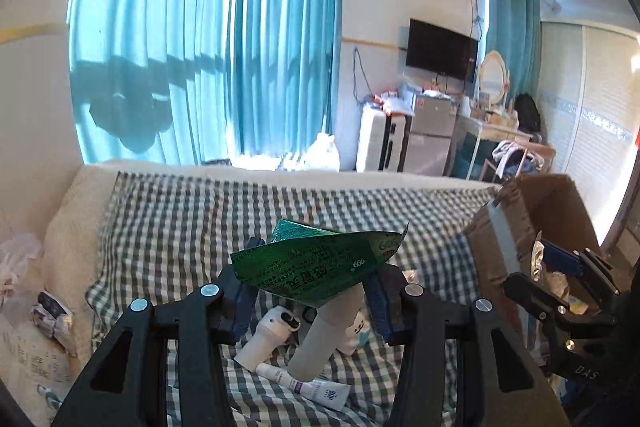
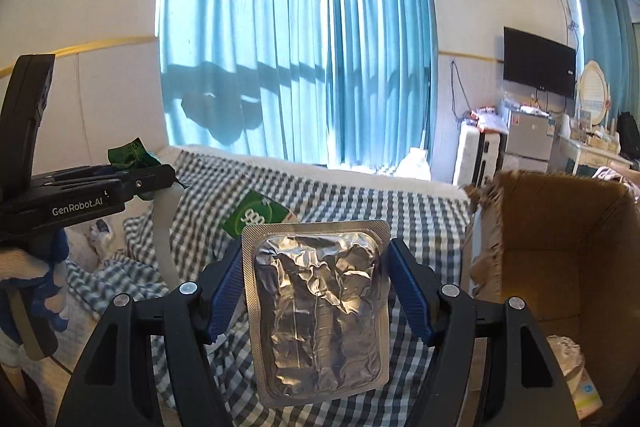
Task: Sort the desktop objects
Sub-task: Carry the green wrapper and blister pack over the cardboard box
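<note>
The left gripper (image 1: 312, 291) holds a green sachet (image 1: 316, 267) pinched between its blue pads (image 1: 244, 303); below its fingers a white bottle (image 1: 268, 335), a grey tube (image 1: 328, 331) and a small white tube (image 1: 304, 383) lie on the checked cloth (image 1: 200, 219). To its right, the right gripper (image 2: 316, 291) grips a silver blister pack (image 2: 320, 311) upright between its fingers, with a green box (image 2: 256, 215) lying just beyond it. Right of this gripper stands an open cardboard box (image 2: 560, 239).
</note>
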